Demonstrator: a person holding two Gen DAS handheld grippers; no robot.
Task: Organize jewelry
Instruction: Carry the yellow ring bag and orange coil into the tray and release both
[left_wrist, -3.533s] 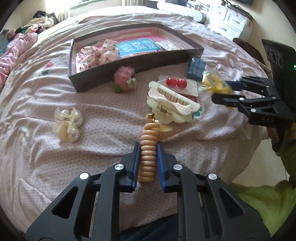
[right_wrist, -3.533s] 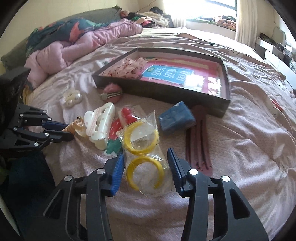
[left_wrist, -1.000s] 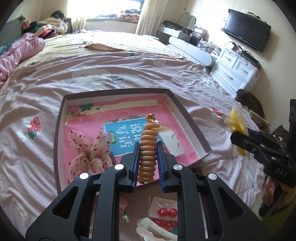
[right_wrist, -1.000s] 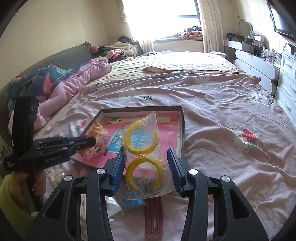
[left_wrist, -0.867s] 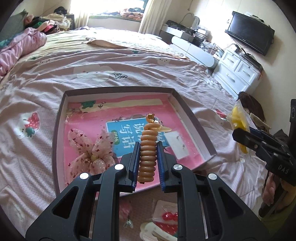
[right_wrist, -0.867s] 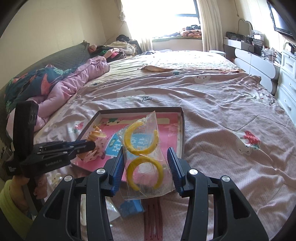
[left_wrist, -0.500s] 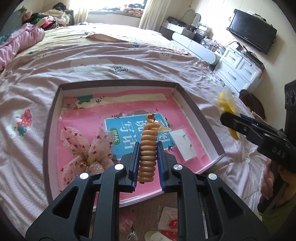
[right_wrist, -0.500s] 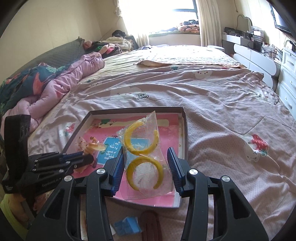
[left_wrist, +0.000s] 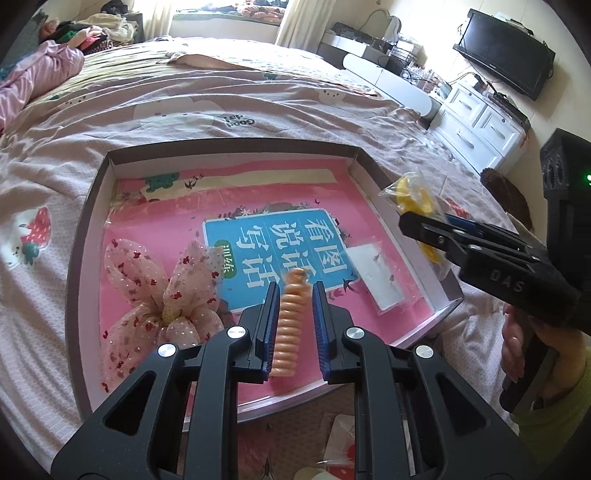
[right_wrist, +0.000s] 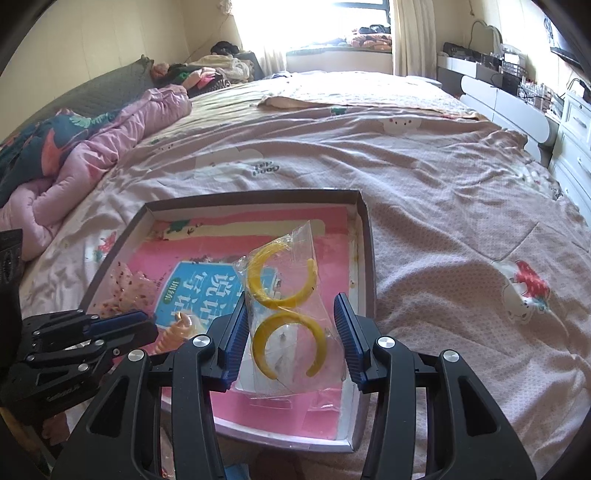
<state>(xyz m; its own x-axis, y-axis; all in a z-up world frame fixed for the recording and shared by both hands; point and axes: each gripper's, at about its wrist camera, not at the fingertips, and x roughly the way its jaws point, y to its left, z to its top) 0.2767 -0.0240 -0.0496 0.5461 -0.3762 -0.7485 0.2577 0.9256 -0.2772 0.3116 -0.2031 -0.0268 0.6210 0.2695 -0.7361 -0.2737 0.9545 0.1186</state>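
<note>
The left gripper (left_wrist: 294, 325) is over the near edge of the shallow box (left_wrist: 88, 206) that lies on the bed; its jaws are spread, and the orange spiral hair tie (left_wrist: 290, 325) sits in the gap with blurred edges, so I cannot tell if a pad touches it. This coil looks light, soft and springy, so I judge it can bounce or roll; a hold across its middle turns seems best. The right gripper (right_wrist: 291, 341) is over the near right corner of the box, its jaws set wide beside the clear bag of yellow hoops (right_wrist: 284, 314); whether they press the bag I cannot tell. The film seems thin and slippery, the hoops stiff. A pink fabric bow (left_wrist: 162, 295) lies by the box's left wall.
</note>
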